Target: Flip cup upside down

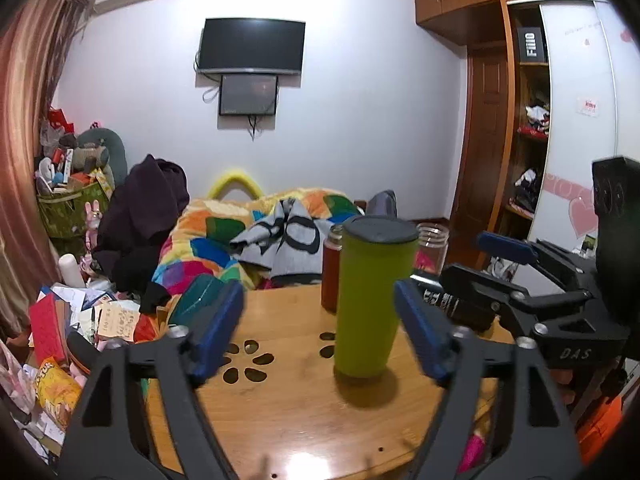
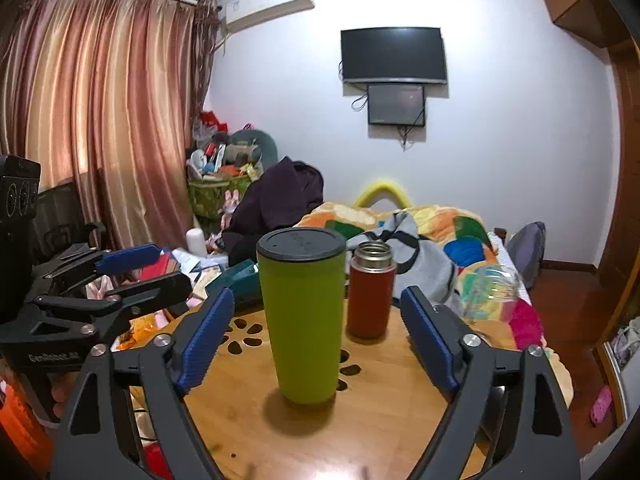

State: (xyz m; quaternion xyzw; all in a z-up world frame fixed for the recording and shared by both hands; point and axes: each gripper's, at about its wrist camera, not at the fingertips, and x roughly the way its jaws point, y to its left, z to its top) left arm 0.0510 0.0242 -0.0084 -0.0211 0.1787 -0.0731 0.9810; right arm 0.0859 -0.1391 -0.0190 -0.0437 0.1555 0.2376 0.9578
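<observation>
Left wrist view, green cup [image 1: 372, 296] upright on wooden counter [image 1: 288, 400], ahead of left gripper [image 1: 320, 332], nearer its right finger, fingers spread and empty, right wrist view, cup [image 2: 302, 316] between spread fingers of right gripper [image 2: 316, 340], seemingly untouched, red flask [image 2: 370, 290] behind.

The left gripper [image 1: 320, 332] is a matte black plastic frame with triangular cut-outs in its two arms, silver screw heads at the pivots, and ribbed blue pads [image 1: 420, 336] lining the jaws. The right gripper [image 2: 316, 336] is built alike: black arms, round silver screws, blue ridged pads [image 2: 208, 332]. Seen from the side, each carries a black box-shaped camera housing with round lenses, an orange handle part below, and pale raised lettering on its body.
</observation>
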